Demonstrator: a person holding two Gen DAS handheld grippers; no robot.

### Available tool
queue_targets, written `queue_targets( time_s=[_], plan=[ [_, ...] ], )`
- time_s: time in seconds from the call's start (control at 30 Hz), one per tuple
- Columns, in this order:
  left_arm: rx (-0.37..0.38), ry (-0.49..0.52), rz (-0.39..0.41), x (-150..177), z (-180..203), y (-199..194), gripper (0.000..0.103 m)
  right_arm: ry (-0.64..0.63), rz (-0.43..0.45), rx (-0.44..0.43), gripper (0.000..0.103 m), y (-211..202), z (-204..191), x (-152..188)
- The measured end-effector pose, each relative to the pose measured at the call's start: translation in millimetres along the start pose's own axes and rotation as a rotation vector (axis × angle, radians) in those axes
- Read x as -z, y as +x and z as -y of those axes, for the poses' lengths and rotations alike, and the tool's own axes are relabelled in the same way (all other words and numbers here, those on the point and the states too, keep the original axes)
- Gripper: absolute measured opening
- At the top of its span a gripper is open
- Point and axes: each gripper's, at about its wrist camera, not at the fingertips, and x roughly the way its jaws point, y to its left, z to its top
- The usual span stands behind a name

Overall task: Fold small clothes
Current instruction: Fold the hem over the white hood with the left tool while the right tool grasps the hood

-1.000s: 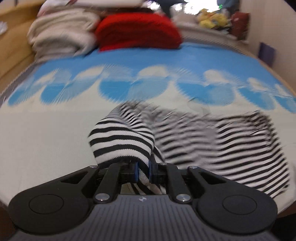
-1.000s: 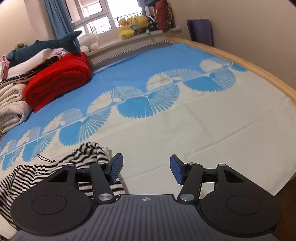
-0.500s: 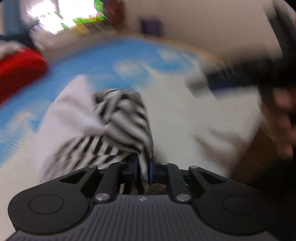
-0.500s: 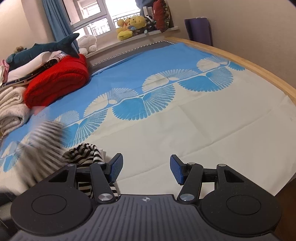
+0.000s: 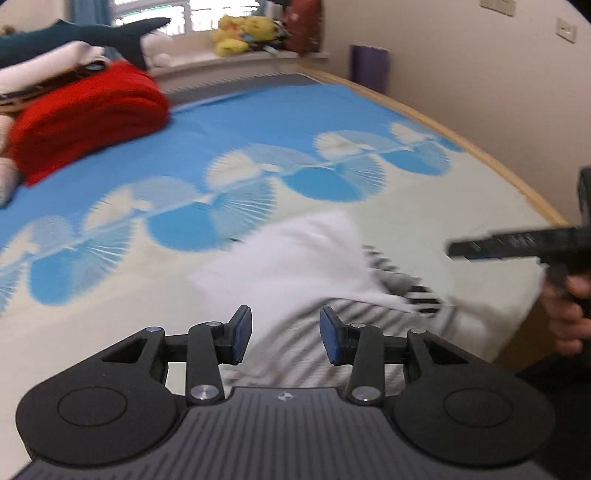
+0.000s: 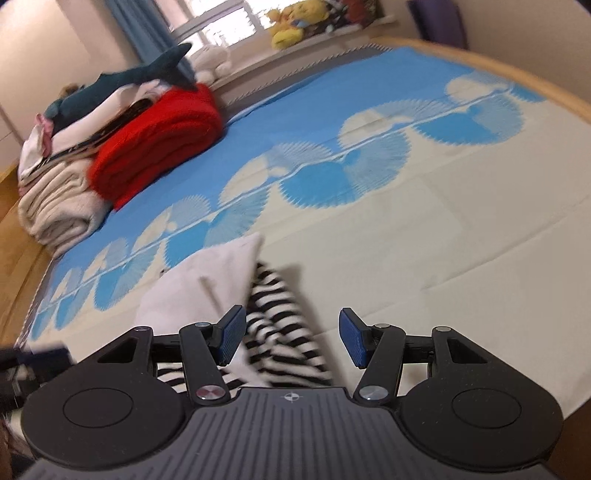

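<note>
Blue fan-print bedspread (image 6: 424, 229), folded red blanket (image 6: 155, 144), shark plush (image 6: 122, 83), yellow plush toys (image 5: 240, 33)

Two fisheye views are given, each taken from just behind a hand-held gripper and directed forward along its fingers. The left hand-held gripper (image 5: 284, 339) is seen low over the bed (image 5: 258, 122), close to the striped garment (image 5: 295, 362), facing the far window sill; the right hand-held gripper (image 5: 517, 245) is caught at its right edge. The right wrist view, framed behind the same hand-held gripper (image 6: 291, 341), is tilted and faces the same way. The garment (image 6: 280, 325), the blue patterned sheet (image 6: 332, 122), the red blanket (image 6: 159, 140) and the plush shark (image 6: 140, 77) are shared by both.
</note>
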Motion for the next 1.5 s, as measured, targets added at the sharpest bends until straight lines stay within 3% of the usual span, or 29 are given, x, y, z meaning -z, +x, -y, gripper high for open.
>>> queue_targets(
  time_s=[0.17, 0.23, 0.27, 0.3, 0.47, 0.53, 0.57, 0.63, 0.67, 0.8, 0.9, 1.03, 1.13, 1.2, 1.27, 1.37, 1.5],
  plan=[
    [0.002, -0.080, 0.004, 23.2, -39.2, 17.7, 0.046, -0.066, -0.134, -0.018, 0.058, 29.8, -21.8, 9.4],
    [0.039, -0.148, -0.103, 23.6, -51.2, 35.6, 0.044, -0.109, -0.181, 0.006, 0.059, 41.7, -28.8, 13.2],
    [0.068, -0.156, -0.075, 25.6, -55.7, 33.4, 0.047, -0.127, -0.209, 0.023, 0.060, 48.6, -31.1, 15.3],
    [0.091, -0.156, -0.072, 24.5, -56.7, 35.0, 0.051, -0.144, -0.238, 0.041, 0.063, 55.9, -33.0, 17.7],
    [0.087, -0.130, -0.131, 23.1, -56.9, 46.9, 0.051, -0.248, -0.332, 0.085, 0.064, 82.1, -42.3, 26.1],
    [0.092, -0.135, -0.136, 23.1, -56.7, 48.4, 0.051, -0.265, -0.343, 0.076, 0.057, 86.2, -47.1, 28.0],
    [0.092, -0.142, -0.135, 22.0, -57.5, 49.0, 0.051, -0.273, -0.342, 0.065, 0.051, 86.7, -49.7, 28.6],
    [0.094, -0.165, -0.131, 19.5, -61.0, 52.2, 0.051, -0.295, -0.330, 0.033, 0.015, 83.8, -55.0, 29.5],
    [0.093, -0.174, -0.132, 24.6, -57.5, 49.9, 0.051, -0.309, -0.312, 0.018, 0.007, 79.2, -56.8, 29.6],
    [0.098, -0.200, -0.130, 23.8, -57.0, 45.8, 0.051, -0.238, -0.193, -0.083, 0.005, 46.1, -43.7, 20.7],
    [0.115, -0.205, -0.128, 22.3, -52.7, 45.3, 0.051, -0.072, -0.079, -0.177, 0.004, 10.4, -13.9, 8.9],
    [0.190, -0.179, -0.135, 21.7, -39.9, 44.6, 0.053, 0.003, -0.009, -0.245, 0.004, -24.4, 7.2, 11.1],
    [0.242, -0.109, -0.158, 24.8, -22.4, 48.8, 0.056, -0.009, -0.054, -0.198, 0.004, -24.7, 17.2, 15.5],
    [0.251, -0.057, -0.196, 29.4, -10.4, 56.6, 0.056, -0.083, -0.137, -0.099, 0.004, -11.0, 14.9, 24.0],
    [0.216, -0.010, -0.263, 36.8, -0.4, 69.3, 0.057, -0.196, -0.244, 0.013, 0.004, 12.5, 6.4, 37.7],
    [0.170, 0.029, -0.361, 49.1, 7.1, 88.7, 0.059, -0.295, -0.373, 0.090, 0.004, 43.6, -4.8, 52.7],
    [0.194, -0.015, -0.323, 45.7, 1.8, 82.1, 0.059, -0.293, -0.414, 0.131, 0.004, 59.9, -9.7, 50.7]
  ],
)
